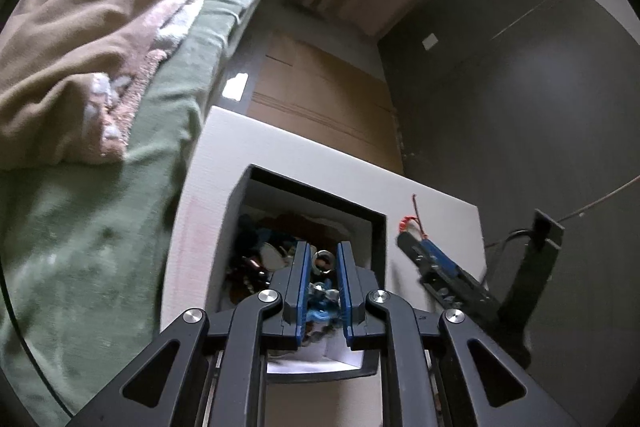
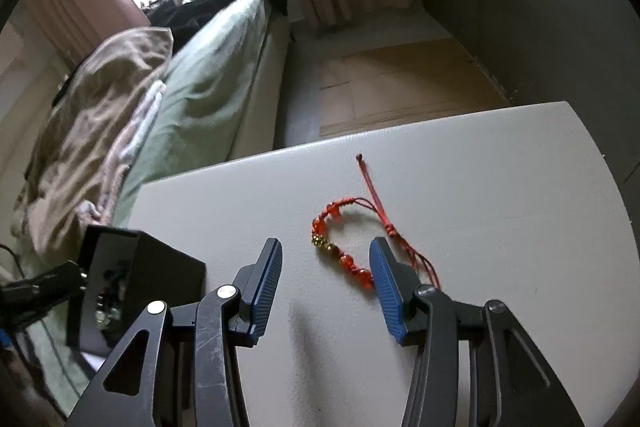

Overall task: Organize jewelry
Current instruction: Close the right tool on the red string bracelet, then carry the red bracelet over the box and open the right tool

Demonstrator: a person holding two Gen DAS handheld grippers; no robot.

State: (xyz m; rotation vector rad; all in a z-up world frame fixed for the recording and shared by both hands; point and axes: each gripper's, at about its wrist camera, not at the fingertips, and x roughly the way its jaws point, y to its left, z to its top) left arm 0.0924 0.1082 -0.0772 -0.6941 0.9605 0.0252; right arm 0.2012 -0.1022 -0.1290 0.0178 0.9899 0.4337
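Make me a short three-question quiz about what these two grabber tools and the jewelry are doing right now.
1. True or false: the red bead bracelet lies on the white table.
2. Which gripper is open: A left, B right?
3. What does the left gripper reach into?

Key:
1. True.
2. B: the right gripper stands open with no pad pressing the bracelet.
3. The black box of mixed jewelry; what its nearly closed fingers hold is unclear.

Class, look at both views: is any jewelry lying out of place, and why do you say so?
Yes. The red bracelet lies alone on the white table, its cords trailing loose, while the other jewelry sits heaped in the black box. The right gripper stands open over it, one finger partly covering it.
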